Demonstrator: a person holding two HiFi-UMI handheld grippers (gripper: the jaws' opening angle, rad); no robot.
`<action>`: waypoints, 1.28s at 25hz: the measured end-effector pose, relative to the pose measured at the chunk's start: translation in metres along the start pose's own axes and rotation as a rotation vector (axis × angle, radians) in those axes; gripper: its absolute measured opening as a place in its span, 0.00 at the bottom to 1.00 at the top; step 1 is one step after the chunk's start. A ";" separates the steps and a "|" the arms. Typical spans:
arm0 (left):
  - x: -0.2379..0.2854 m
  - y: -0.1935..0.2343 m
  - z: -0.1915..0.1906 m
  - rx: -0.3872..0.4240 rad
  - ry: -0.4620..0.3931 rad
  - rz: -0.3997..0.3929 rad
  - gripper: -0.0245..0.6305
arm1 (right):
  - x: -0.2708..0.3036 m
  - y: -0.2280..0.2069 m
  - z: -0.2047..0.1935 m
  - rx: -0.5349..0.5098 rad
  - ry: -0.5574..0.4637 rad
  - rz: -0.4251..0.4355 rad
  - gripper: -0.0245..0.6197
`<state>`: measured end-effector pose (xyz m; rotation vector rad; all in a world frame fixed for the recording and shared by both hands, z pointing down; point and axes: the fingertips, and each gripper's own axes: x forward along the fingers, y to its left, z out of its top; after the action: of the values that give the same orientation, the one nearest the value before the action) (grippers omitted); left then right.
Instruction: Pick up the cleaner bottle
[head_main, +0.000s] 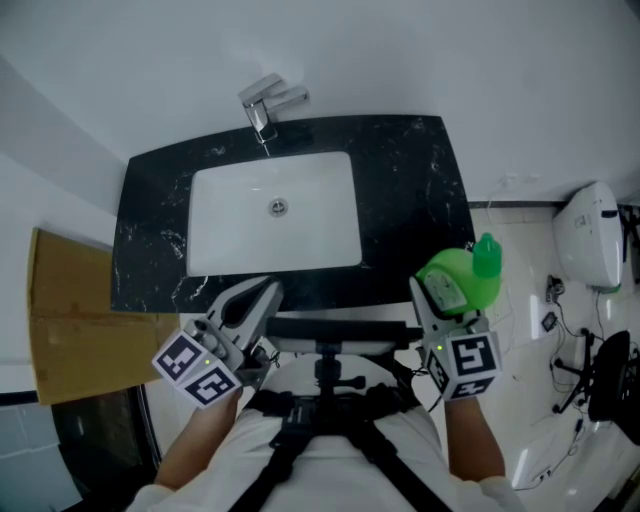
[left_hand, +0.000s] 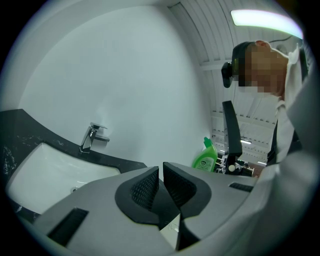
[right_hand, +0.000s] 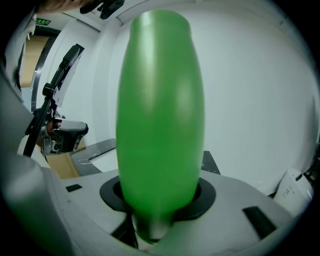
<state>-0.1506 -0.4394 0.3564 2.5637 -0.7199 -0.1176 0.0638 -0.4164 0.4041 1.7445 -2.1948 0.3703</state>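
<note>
The green cleaner bottle (head_main: 462, 280) with its green cap is held in the air at the right of the sink, off the counter. My right gripper (head_main: 445, 300) is shut on it. The right gripper view is filled by the bottle's green body (right_hand: 160, 115), standing upright between the jaws. From the left gripper view the same bottle (left_hand: 206, 157) shows small at the right, with its label facing me. My left gripper (head_main: 255, 305) hovers at the counter's front edge, shut, and its black pads (left_hand: 145, 189) meet with nothing between them.
A white basin (head_main: 272, 215) is set in the black marble counter (head_main: 410, 190), with a chrome tap (head_main: 265, 105) behind it. A brown cardboard box (head_main: 70, 320) stands at the left. A white appliance (head_main: 590, 235) and cables lie on the floor at the right.
</note>
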 end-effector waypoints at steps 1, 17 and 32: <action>0.000 0.000 0.000 0.000 0.000 -0.001 0.07 | 0.001 0.000 0.000 0.000 -0.003 0.003 0.31; 0.004 -0.003 0.000 0.004 0.006 -0.015 0.07 | 0.003 0.000 0.006 -0.014 -0.009 0.010 0.31; 0.005 -0.003 -0.001 0.001 0.006 -0.014 0.07 | 0.006 -0.001 0.006 -0.024 -0.001 0.015 0.31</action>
<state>-0.1449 -0.4396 0.3558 2.5695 -0.7007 -0.1144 0.0626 -0.4242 0.4008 1.7165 -2.2049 0.3456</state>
